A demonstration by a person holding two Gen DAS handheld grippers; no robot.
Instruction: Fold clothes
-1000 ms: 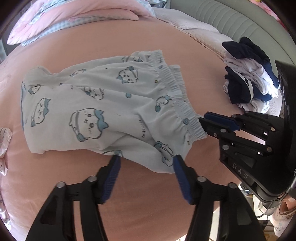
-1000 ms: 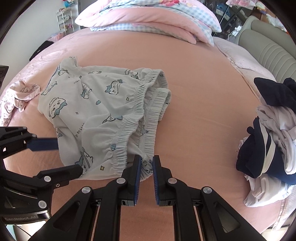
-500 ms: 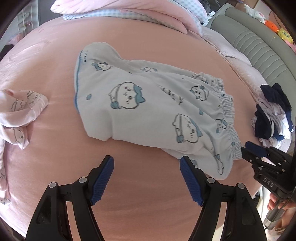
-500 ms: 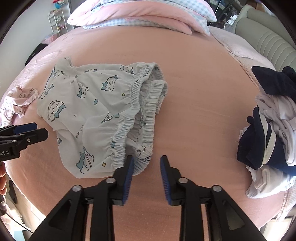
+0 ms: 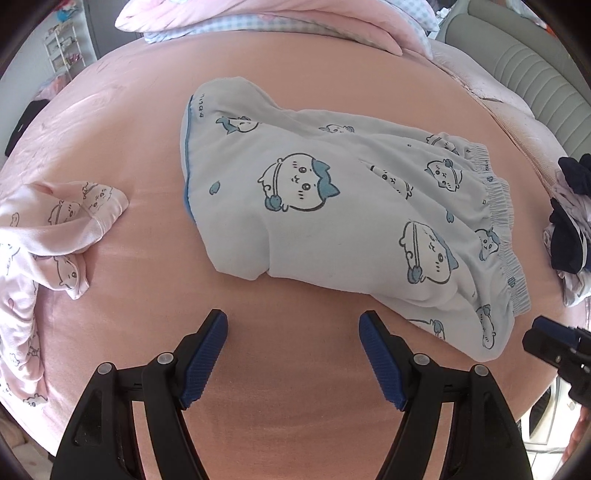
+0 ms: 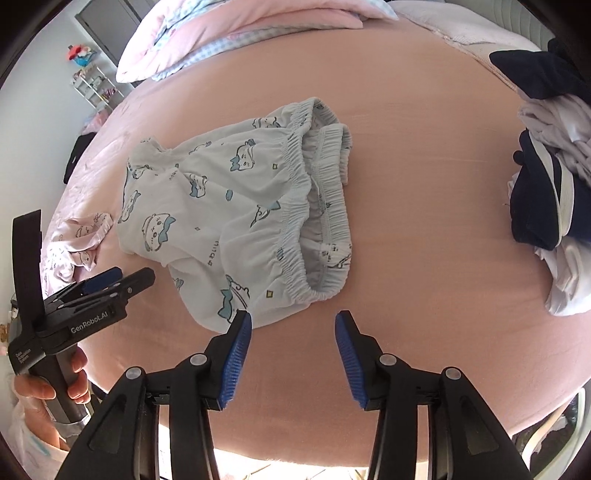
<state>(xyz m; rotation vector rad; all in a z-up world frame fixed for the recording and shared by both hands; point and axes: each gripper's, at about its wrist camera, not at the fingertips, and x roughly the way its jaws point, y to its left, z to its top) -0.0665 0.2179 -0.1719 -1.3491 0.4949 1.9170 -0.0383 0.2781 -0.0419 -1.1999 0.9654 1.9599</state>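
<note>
bed: pink sheet [image 5: 295, 406]; near edge runs under both grippers, bare strip along it
far edge: pillows and quilt [image 5: 280, 18] stacked there, open sheet between them and the shorts
right edge: navy and white clothes pile [image 6: 546, 177], well apart from the shorts, wide bare sheet between
left edge: pink printed garment [image 5: 48, 240] bunched, near the shorts' leg end but not touching
shorts: pale blue cartoon-print shorts [image 5: 332, 206] lie mid-bed, leg hems toward left edge, elastic waistband [image 6: 303, 206] toward right edge and gaping
left gripper: left gripper [image 5: 293, 354] pitched steeply down over the near edge, jaws wide apart, nothing between them; a hand [image 6: 55, 384] wraps its handle
right gripper: right gripper [image 6: 293, 354] also pitched steeply down, jaws opening, only bare sheet between them
shorts vs left gripper: near leg corner sits just beyond the fingertips, no contact
shorts vs right gripper: waistband corner lies just beside the left fingertip [image 6: 242, 321]; contact unclear, not clamped
</note>
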